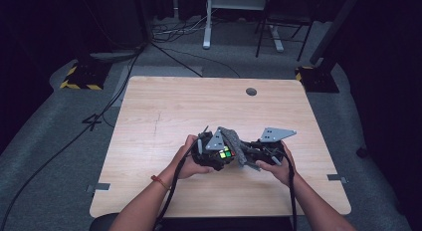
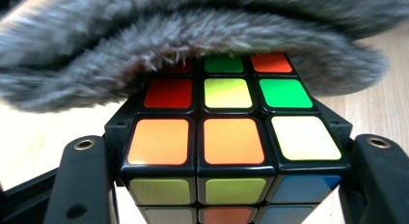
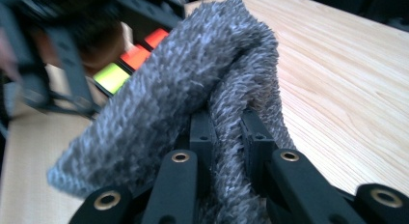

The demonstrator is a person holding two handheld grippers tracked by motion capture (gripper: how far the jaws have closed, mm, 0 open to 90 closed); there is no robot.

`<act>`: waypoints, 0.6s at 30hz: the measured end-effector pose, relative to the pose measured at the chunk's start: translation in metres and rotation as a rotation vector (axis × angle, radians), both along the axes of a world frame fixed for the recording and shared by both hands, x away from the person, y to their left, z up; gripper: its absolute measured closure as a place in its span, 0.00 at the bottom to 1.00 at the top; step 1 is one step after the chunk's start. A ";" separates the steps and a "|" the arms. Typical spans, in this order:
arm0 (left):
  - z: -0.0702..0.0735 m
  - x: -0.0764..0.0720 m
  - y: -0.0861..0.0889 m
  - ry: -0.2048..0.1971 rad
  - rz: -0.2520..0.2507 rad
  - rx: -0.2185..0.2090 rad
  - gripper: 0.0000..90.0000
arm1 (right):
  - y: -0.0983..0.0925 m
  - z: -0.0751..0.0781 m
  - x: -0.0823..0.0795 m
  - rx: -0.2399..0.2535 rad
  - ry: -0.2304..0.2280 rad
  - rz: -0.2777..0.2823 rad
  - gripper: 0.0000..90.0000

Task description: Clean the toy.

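Left gripper point(image 2: 231, 185) clamps the puzzle cube point(image 2: 231, 137); right gripper point(image 3: 226, 137) pinches the grey cloth point(image 3: 193, 79), apparently wiping; hard rubbing may twist the cube loose.

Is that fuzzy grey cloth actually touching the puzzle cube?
Touching. In the left gripper view the grey cloth lies over the far rows of the puzzle cube, its fibres resting on the coloured squares with no gap.

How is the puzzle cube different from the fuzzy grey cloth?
The puzzle cube is hard, glossy and boxy; the grey cloth is soft, shaggy and folded over. The puzzle cube shows many bright squares, orange, green, red and yellow, while the grey cloth is one dull colour. The puzzle cube sits clamped in the left gripper; the grey cloth is pinched in the right gripper and drapes over the cube's top. Both are held above the wooden table.
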State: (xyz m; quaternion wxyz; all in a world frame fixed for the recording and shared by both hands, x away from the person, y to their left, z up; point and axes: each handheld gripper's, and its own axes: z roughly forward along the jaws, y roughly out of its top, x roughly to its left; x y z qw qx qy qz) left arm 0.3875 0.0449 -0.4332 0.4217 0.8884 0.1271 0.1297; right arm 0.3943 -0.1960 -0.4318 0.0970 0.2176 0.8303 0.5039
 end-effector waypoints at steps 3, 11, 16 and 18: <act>0.005 -0.002 0.002 -0.003 -0.011 -0.036 0.37 | 0.003 -0.005 0.002 -0.073 0.000 0.000 0.87; 0.009 -0.001 0.007 0.009 -0.016 -0.078 0.37 | 0.014 -0.009 -0.004 -0.142 -0.019 0.048 0.87; 0.005 0.001 0.005 0.047 -0.005 -0.048 0.37 | 0.007 -0.005 -0.005 -0.079 -0.027 0.062 0.87; 0.004 0.000 0.003 0.036 -0.005 -0.029 0.37 | 0.005 -0.004 -0.005 -0.053 -0.024 0.065 0.87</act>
